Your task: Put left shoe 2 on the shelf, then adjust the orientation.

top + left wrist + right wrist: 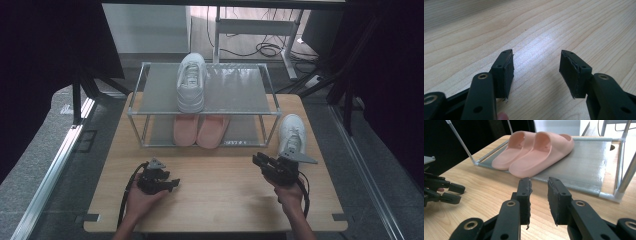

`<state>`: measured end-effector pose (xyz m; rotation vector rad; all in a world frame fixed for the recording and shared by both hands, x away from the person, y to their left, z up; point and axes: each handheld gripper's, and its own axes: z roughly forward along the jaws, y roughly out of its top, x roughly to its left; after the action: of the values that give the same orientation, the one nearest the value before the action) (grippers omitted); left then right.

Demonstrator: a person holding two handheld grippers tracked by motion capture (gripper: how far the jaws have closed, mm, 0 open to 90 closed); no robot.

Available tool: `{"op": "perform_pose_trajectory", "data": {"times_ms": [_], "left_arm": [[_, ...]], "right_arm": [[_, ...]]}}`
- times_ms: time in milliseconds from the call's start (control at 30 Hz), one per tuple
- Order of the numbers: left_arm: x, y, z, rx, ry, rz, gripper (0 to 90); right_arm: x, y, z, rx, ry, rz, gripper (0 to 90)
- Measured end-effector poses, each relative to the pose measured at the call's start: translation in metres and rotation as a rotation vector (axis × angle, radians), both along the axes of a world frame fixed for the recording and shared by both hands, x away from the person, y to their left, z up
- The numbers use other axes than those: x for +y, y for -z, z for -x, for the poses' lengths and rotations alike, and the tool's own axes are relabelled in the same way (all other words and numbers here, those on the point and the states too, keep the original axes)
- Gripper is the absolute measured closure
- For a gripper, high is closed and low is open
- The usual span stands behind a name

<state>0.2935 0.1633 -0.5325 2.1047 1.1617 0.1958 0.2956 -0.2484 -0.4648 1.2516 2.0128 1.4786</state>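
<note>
A wooden table [215, 200] holds a two-tier metal shoe rack [202, 112] at its far side. One white sneaker [191, 82] sits on the rack's top shelf, toe pointing to the near side. A pair of pink slides [201, 131] lies side by side on the bottom shelf, directly under that sneaker. A second white sneaker [291, 134] stands on the table just right of the rack, outside its frame.

A person's hands come in from the near edge, each holding a black two-jaw gripper. The left gripper [172, 184] rests low over the near left part of the table, well apart from the rack; its jaws stand wide apart with nothing between them, and bare wood grain shows through the gap in the left gripper view [536, 72].

The right gripper [257, 161] is at the near right, just on the near side of the second sneaker, its grey plate close to the shoe's heel. It points leftward, toward the rack's bottom shelf. Its jaws leave a narrow gap and hold nothing. In the right gripper view [539, 195] the pink slides [534, 152] lie ahead on the grey shelf mat, with the left gripper [452, 192] farther off at the left.
</note>
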Motion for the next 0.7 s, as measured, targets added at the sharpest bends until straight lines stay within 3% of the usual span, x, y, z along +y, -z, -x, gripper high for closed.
{"op": "perform_pose_trajectory", "data": {"times_ms": [433, 700], "left_arm": [[0.001, -0.001, 0.0, -0.002, 0.002, 0.0, 45.8], [0.003, -0.002, 0.0, -0.007, -0.003, 0.007, 45.8]], "right_arm": [[-0.007, 0.007, 0.001, 0.031, 0.004, -0.004, 72.2], [-0.015, 0.009, 0.007, 0.041, 0.03, 0.065, 77.0]]}}
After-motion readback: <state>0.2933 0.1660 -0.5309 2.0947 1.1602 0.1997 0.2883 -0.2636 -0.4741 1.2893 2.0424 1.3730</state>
